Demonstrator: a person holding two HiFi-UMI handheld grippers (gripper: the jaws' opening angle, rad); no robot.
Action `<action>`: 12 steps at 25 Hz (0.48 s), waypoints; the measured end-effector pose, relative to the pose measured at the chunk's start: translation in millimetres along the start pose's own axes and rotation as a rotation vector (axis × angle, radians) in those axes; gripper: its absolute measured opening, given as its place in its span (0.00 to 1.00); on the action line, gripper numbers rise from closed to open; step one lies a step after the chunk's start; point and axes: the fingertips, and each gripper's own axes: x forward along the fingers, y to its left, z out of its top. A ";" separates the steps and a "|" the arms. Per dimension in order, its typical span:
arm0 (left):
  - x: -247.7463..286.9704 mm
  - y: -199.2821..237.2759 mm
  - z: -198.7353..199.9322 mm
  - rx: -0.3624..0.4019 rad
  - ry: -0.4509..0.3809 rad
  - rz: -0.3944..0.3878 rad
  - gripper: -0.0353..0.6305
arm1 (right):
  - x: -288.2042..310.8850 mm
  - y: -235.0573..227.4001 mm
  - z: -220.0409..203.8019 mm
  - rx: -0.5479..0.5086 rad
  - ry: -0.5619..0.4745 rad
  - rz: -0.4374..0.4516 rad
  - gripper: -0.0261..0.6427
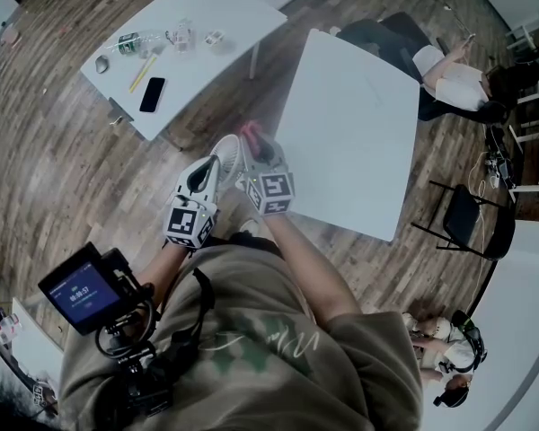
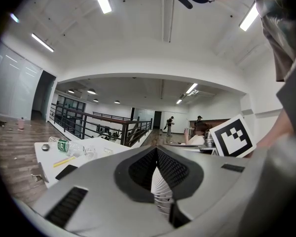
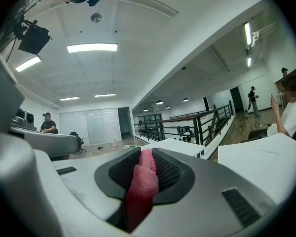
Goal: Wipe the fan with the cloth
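Phone (image 1: 152,94), bottle (image 1: 135,41) on left table (image 1: 225,12); second table (image 1: 350,133) right of it.

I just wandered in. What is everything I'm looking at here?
square tables: two, white, on the wood floor
plastic bottle: one, clear with green label, on the left table
pencil: one, yellow, beside the bottle
phone: one, black, same table, near its edge
folding chair: one, black, right of both tables
seated people: two, at the far right
fuzzy cloth: one, pink, in the right gripper's jaws
left gripper: one, grey, jaws shut, empty
right gripper: one, grey, shut on the cloth
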 end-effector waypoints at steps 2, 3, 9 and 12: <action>0.2 -0.6 1.1 -0.004 0.000 -0.001 0.08 | 0.0 -2.1 -0.3 0.007 0.000 -0.002 0.18; 0.1 -0.6 1.5 -0.009 0.000 -0.001 0.08 | 0.1 -3.1 -0.5 0.011 0.000 -0.003 0.18; -0.5 2.2 2.1 -0.015 0.002 0.003 0.08 | 1.3 -7.6 -2.0 0.035 0.003 -0.008 0.18; -1.7 3.4 1.4 -0.016 0.005 0.008 0.08 | 1.2 -9.6 -2.8 0.056 0.003 -0.009 0.18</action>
